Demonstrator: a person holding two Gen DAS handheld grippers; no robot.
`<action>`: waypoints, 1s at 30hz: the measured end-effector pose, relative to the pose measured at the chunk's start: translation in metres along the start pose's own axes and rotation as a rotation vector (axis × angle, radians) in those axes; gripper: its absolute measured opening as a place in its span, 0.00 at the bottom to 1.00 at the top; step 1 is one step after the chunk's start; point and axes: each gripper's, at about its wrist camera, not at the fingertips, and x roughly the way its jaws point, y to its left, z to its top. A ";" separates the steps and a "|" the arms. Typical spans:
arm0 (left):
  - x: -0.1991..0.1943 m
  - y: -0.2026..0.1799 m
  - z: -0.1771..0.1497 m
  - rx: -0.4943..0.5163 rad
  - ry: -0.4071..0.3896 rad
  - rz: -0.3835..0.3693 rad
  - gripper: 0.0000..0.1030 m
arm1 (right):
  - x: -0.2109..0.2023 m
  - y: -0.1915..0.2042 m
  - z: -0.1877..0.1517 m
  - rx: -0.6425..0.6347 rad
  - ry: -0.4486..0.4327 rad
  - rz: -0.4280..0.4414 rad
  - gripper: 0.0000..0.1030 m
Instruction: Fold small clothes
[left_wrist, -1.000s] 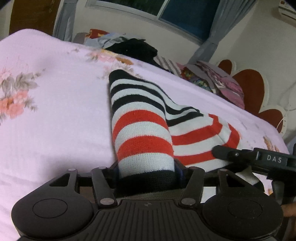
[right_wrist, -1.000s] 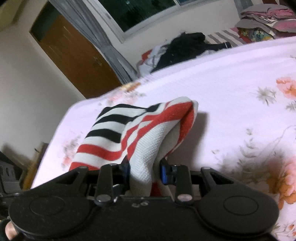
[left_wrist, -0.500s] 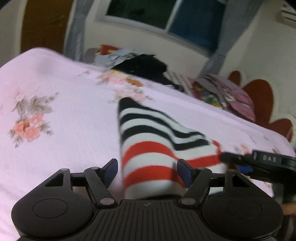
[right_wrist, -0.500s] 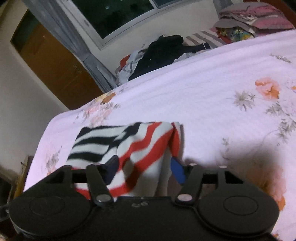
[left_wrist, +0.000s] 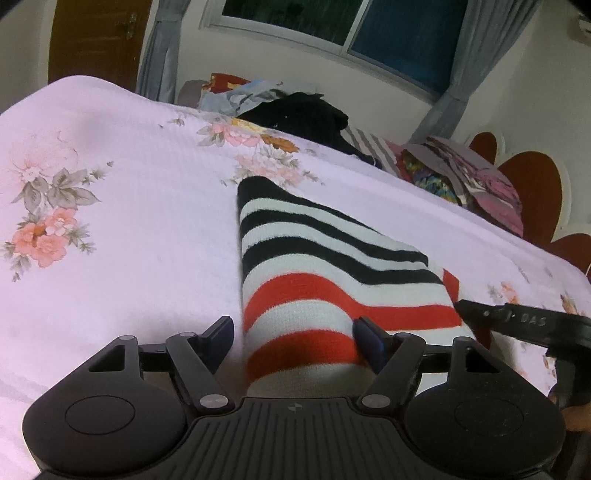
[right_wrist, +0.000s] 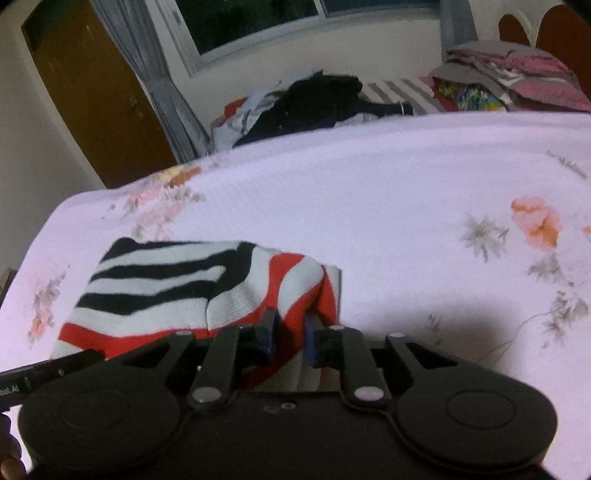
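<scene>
**A:** What does the left wrist view show?

**B:** A pale pink bedspread (left_wrist: 129, 229) printed with flowers fills the scene. A striped garment (left_wrist: 317, 280), black, white and red, lies folded on it at centre. The left gripper (left_wrist: 295, 332) has just been opening; its jaws stand apart around the garment's near end, the left pad clear of the cloth. The right gripper (left_wrist: 517, 321) reaches in from the right edge. Far off sit a dark heap of clothes (left_wrist: 306, 114), a folded stack (left_wrist: 469, 177), a window (left_wrist: 369, 26), grey curtains and a brown door (left_wrist: 96, 40).

**A:** And the right wrist view?

**B:** The same bedspread (right_wrist: 388, 206) stretches away. The garment (right_wrist: 184, 280) lies near left. The right gripper (right_wrist: 290, 336) has just been closing; its blue pads pinch a red and white fold. The heap (right_wrist: 317, 96) and stack (right_wrist: 509, 77) lie along the far edge, below the window (right_wrist: 258, 22); the door (right_wrist: 99, 96) stands far left.
</scene>
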 end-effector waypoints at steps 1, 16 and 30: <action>-0.006 0.000 0.000 0.000 -0.006 -0.008 0.70 | -0.008 -0.001 0.000 0.008 -0.014 0.013 0.25; -0.053 0.016 -0.046 -0.039 0.050 -0.070 0.70 | -0.072 0.008 -0.058 -0.051 0.003 0.041 0.32; -0.060 0.002 -0.048 0.053 0.074 -0.030 0.71 | -0.101 0.002 -0.095 0.039 0.001 -0.018 0.40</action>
